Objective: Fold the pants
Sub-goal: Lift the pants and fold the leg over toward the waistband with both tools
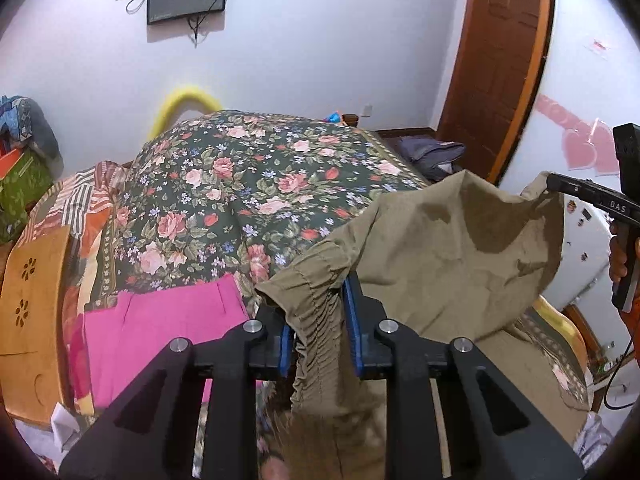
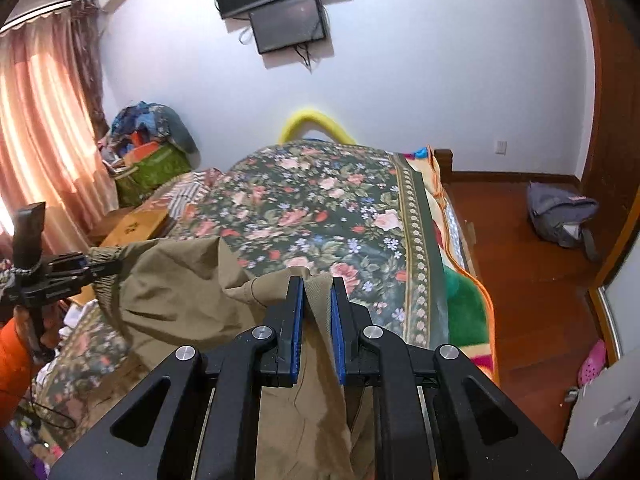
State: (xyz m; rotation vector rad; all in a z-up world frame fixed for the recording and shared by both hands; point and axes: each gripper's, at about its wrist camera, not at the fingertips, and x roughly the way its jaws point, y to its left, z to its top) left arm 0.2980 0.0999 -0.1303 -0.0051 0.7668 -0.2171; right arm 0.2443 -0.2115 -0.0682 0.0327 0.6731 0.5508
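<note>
Nearest to us in the left wrist view, our left gripper [image 1: 318, 320] has its blue-padded fingers [image 1: 353, 312] clamped on the gathered elastic waistband of the khaki pants [image 1: 448, 248]. The cloth bunches between the pads and hangs down below them toward 6 o'clock. From there the pants stretch up and away toward 2 o'clock, lifted above the bed [image 1: 248, 176], sagging in the middle like a hammock.

In the right wrist view, our right gripper [image 2: 316, 312] also has its fingers [image 2: 297, 320] closed on the pants [image 2: 184, 292], pinching a flat strip of fabric at the other end of the waist. The rest of the cloth drops below the fingers at 6 o'clock and spreads toward 9 o'clock, where the other gripper holds its end.

Just beyond the left gripper, at about 9 o'clock in its view, pink clothes [image 1: 160, 320] lie flat on the bed. Beside them, at the bed's edge, lies a wooden board [image 1: 32, 304] with cut-out flower shapes.

Farther out, the flowered bedspread [image 2: 320, 208] covers the mattress, and a yellow tube [image 2: 312, 122] arches behind it at 12 o'clock. A gray bag [image 2: 560, 216] sits on the wooden floor at 3 o'clock in the right view. On the far wall hang two dark screens [image 2: 288, 24], and pink curtains [image 2: 44, 120] glow at 9 o'clock.
</note>
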